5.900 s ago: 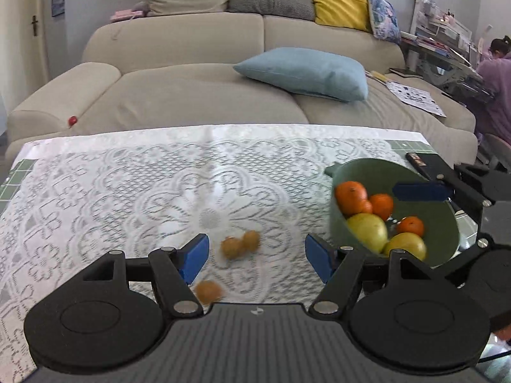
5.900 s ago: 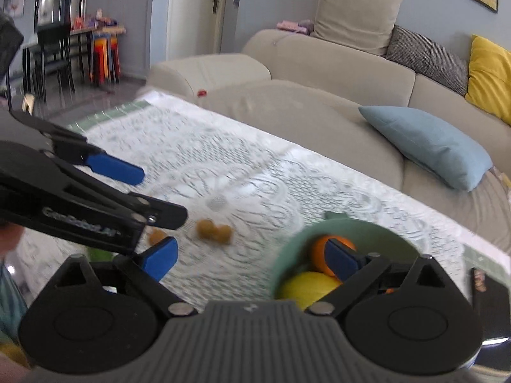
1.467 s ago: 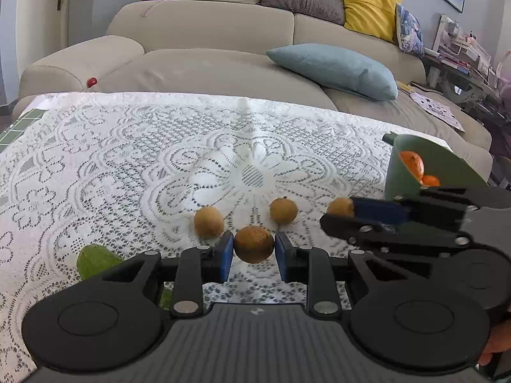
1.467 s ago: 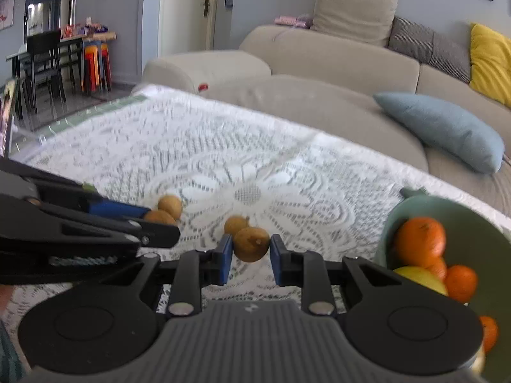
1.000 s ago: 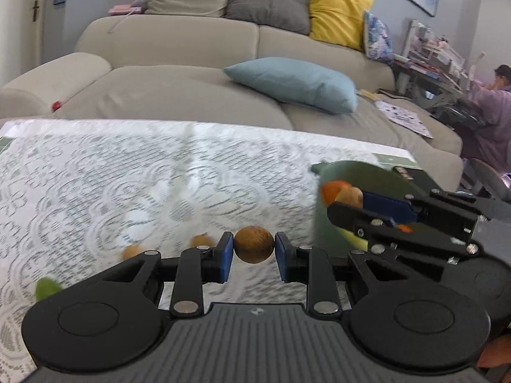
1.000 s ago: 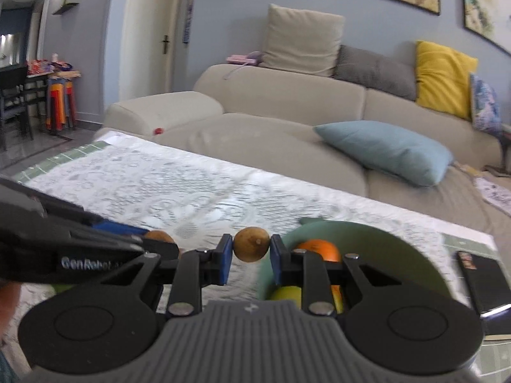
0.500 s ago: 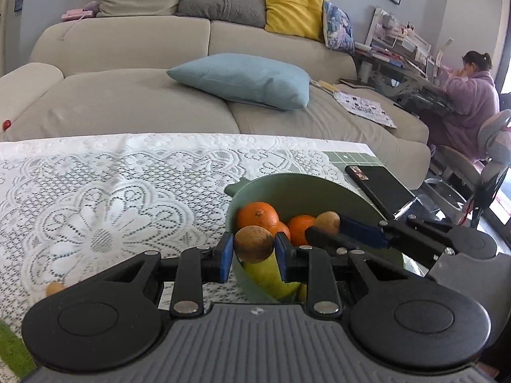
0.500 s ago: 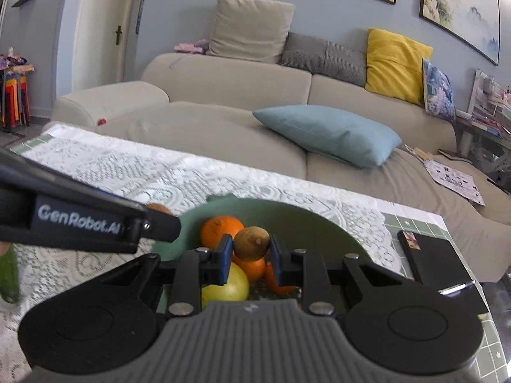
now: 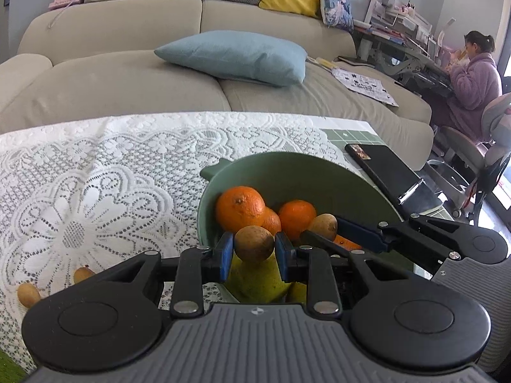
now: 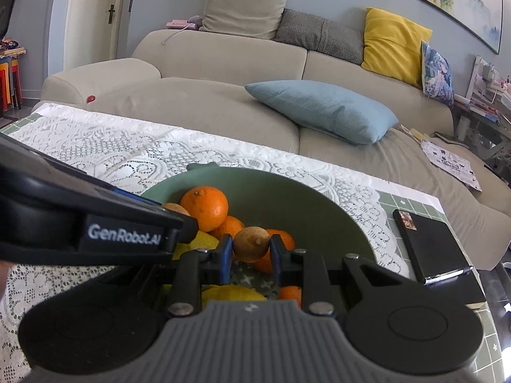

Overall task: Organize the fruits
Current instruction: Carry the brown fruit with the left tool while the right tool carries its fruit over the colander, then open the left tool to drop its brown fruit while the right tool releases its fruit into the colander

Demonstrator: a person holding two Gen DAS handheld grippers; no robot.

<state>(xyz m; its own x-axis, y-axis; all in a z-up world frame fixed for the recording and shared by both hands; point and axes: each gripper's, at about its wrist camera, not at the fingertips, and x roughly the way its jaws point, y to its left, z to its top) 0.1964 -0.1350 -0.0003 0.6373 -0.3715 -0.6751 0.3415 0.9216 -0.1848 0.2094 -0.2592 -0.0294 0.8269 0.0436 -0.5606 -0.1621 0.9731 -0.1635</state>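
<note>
Left tool [image 9: 255, 252]: clamped on a brown fruit [image 9: 254, 244] above the green bowl [image 9: 306, 172]. Right tool [image 10: 250, 253]: clamped on a second brown fruit [image 10: 250, 244] over the same bowl, which held oranges [image 9: 240, 208]. Two brown fruits [image 9: 28, 293] lay on the tabletop [image 9: 95, 166].

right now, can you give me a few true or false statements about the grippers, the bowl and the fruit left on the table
1. Each gripper is shut on a small brown fruit. True: the left gripper holds a left brown fruit, and the right gripper holds a right brown fruit.
2. The green bowl is empty. False: it holds oranges and yellow fruit.
3. Both held fruits are over the bowl. True.
4. No fruit remains on the lace tablecloth. False: two small brown fruits lie at its left.
5. The black phone lies inside the bowl. False: it lies on the table beside it.
</note>
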